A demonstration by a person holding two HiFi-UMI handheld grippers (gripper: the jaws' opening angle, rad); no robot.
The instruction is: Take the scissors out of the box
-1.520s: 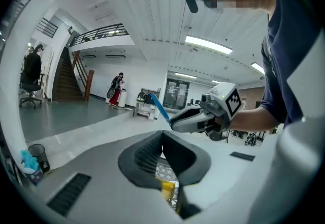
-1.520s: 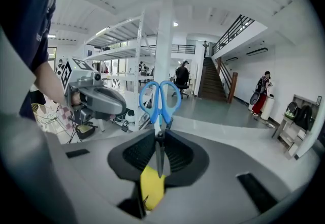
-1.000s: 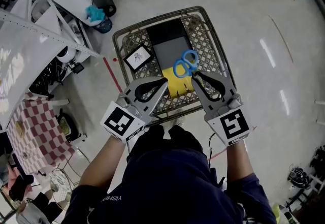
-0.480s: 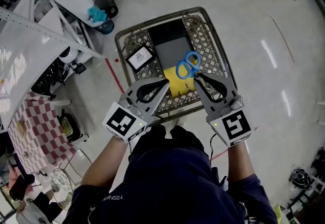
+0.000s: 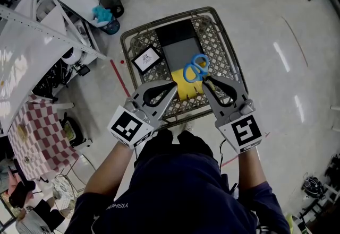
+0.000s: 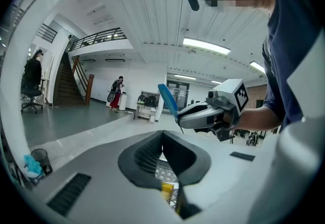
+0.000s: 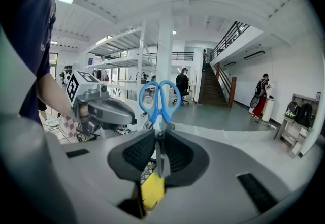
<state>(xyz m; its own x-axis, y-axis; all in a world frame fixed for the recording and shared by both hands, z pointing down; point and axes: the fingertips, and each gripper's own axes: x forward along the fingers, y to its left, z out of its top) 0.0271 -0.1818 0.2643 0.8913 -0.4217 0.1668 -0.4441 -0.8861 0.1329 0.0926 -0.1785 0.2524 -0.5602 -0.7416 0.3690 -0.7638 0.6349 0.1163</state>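
Blue-handled scissors are seen clamped by their blades in the closed right gripper. The handles point away from the person, over the near right part of the wire basket, which stands on the floor. The left gripper, closed on nothing, is held just beside it above the basket's near edge. A yellow packet, a dark flat item and a marker card are seen lying in the basket. The lift-out is judged almost done: next, the scissors need to be carried clear of the rim and set down outside. Bare, open floor is offered at the basket's right and far sides. The left side is crowded by a white rack and a black bin, and the near edge is closed off by the person's legs.
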